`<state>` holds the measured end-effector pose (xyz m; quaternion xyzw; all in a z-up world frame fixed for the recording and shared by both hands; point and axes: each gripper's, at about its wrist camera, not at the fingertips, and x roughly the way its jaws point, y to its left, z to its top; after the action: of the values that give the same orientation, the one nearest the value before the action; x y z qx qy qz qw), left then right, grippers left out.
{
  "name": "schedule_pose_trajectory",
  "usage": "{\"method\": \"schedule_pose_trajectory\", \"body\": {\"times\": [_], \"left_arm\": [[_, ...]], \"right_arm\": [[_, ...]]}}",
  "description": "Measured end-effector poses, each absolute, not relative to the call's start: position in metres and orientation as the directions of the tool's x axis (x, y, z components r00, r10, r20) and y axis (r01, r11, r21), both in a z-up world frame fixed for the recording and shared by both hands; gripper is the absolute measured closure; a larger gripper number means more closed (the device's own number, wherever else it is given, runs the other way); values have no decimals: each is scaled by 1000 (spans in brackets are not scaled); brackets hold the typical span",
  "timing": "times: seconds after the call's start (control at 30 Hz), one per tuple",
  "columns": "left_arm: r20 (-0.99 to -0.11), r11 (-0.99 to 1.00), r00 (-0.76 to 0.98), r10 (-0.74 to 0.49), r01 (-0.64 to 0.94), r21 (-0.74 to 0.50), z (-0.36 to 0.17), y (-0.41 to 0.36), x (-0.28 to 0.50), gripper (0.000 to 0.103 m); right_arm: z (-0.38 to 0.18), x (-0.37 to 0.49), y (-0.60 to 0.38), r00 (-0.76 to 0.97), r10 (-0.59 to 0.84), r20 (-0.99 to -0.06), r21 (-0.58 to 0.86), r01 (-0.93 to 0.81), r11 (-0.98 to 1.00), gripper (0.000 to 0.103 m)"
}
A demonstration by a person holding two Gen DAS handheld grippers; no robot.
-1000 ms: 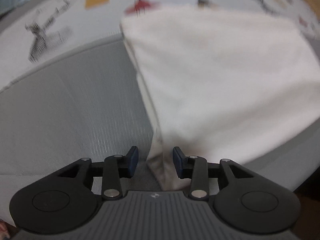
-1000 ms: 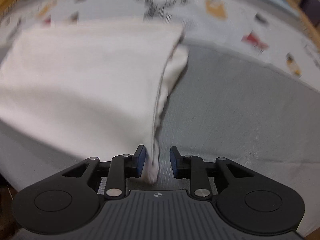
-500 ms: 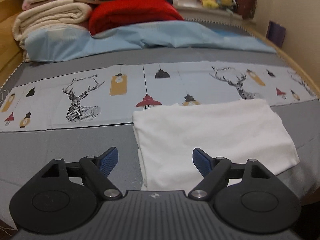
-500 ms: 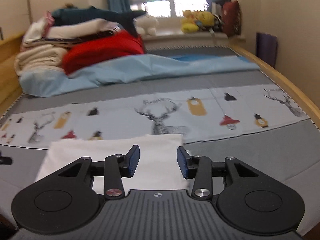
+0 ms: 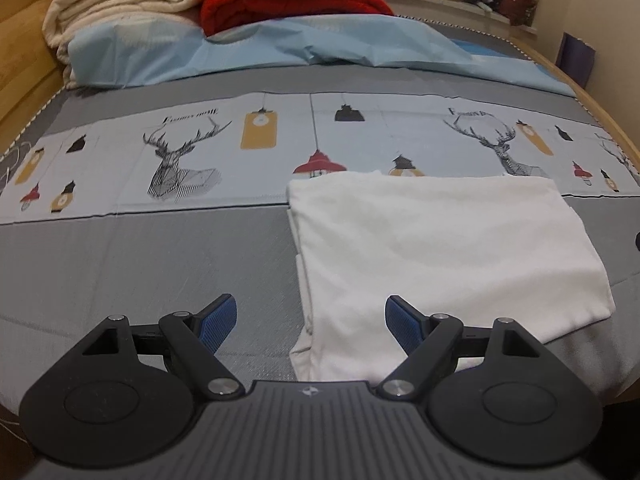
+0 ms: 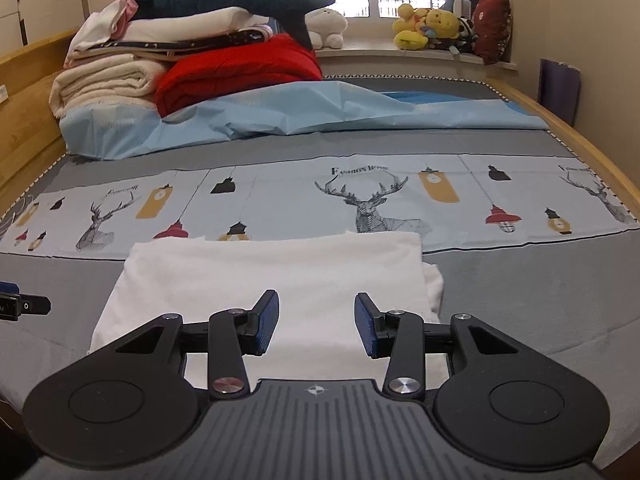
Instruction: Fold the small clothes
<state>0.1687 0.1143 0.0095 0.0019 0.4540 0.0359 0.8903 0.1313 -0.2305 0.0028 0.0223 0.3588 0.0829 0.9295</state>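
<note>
A folded white garment (image 5: 440, 248) lies flat on the grey bed cover near the front edge; it also shows in the right wrist view (image 6: 280, 276). My left gripper (image 5: 308, 324) is open and empty, held just above the garment's near left corner. My right gripper (image 6: 316, 328) is open and empty, above the garment's near edge, toward its right side. The left gripper's tip shows at the left edge of the right wrist view (image 6: 16, 304).
A printed strip with deer and lamps (image 6: 360, 200) runs across the bed behind the garment. A light blue sheet (image 6: 320, 112), a red blanket (image 6: 240, 68), stacked bedding (image 6: 104, 76) and plush toys (image 6: 432, 24) lie at the back. Wooden bed rails (image 6: 580, 140) flank the mattress.
Both grippers let go of the garment's edges, opened and pulled back and up. The garment now lies folded flat on the bed.
</note>
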Motion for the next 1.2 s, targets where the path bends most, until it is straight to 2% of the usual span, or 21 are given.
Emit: {"method": "schedule_pose_trajectory", "body": {"times": [0.17,0.23,0.3,0.37,0.7,1.03,1.07,1.17,1.2], "left_arm": [[-812,997,579,66,-72,30,8,124,166,18],[-815,997,576,65,-80,23,8,130,166,18],[-817,995,573,69,-93,19,7,137,165,18],[-819,994,568,74,-111,12,6,145,163,18],[-839,972,537,86,-229,-47,1,196,155,18],[-856,953,508,102,-296,-62,-5,230,150,18],[-856,951,506,102,-303,-66,-4,232,149,18],[-858,946,504,99,-315,-76,-4,235,150,18],[-857,946,505,100,-316,-76,-3,234,150,18]], "right_arm": [[-3,135,-206,713,189,-676,97,-168,981,60],[-5,136,-193,703,210,-679,102,-192,976,68],[-7,138,-180,692,242,-680,120,-221,968,92],[-9,139,-165,679,282,-678,141,-256,956,97],[-32,129,-57,552,459,-696,161,-504,849,96],[-76,116,30,420,469,-777,96,-657,748,95],[-80,115,36,410,465,-785,91,-666,740,94],[-93,114,51,387,449,-805,74,-686,724,77],[-98,113,56,376,442,-814,71,-692,719,76]]}}
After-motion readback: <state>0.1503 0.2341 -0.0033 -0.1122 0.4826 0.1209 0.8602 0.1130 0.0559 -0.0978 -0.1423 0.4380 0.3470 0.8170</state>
